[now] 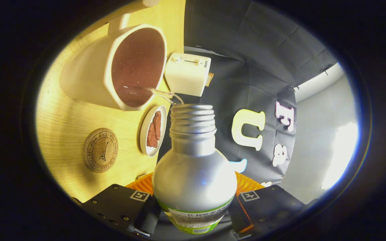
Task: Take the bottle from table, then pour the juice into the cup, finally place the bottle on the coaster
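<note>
Black gripper (pixel 193 209), square markers, screws, apparently orange ribbed backing.

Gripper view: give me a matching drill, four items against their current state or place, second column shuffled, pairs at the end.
Items:
1. bottle
2. cup
3. coaster
4. toaster

States:
A. bare, on the table beside a small plate
B. tilted, clamped between the tongs, uncapped
C. white, standing just beyond the cup
D. taking a thin stream of liquid, dark inside

Pairs: 1-B, 2-D, 3-A, 4-C
</note>
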Available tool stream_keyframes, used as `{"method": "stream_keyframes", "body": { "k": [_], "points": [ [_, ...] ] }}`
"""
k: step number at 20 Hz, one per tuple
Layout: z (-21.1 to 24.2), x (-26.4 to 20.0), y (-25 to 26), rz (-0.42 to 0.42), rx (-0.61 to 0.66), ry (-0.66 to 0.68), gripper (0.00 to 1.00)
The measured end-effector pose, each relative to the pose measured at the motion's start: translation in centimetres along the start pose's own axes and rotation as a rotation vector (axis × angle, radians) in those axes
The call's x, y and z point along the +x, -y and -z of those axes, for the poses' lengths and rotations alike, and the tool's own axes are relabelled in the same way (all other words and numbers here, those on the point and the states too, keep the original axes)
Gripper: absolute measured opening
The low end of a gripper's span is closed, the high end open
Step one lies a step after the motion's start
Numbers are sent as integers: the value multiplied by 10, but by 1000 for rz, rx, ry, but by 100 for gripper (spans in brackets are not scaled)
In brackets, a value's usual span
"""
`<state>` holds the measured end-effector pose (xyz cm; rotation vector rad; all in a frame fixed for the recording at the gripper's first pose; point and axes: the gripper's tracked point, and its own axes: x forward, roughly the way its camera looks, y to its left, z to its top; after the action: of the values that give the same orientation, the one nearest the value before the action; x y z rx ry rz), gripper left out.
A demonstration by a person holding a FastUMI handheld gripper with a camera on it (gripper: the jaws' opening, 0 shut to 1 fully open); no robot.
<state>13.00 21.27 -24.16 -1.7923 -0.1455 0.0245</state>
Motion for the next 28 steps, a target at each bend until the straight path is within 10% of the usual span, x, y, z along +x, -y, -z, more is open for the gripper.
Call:
{"method": "stream_keyframes", "body": {
  "k": [28],
  "points": [
    [5, -8, 33, 33, -151, 26, 82]
  ]
}}
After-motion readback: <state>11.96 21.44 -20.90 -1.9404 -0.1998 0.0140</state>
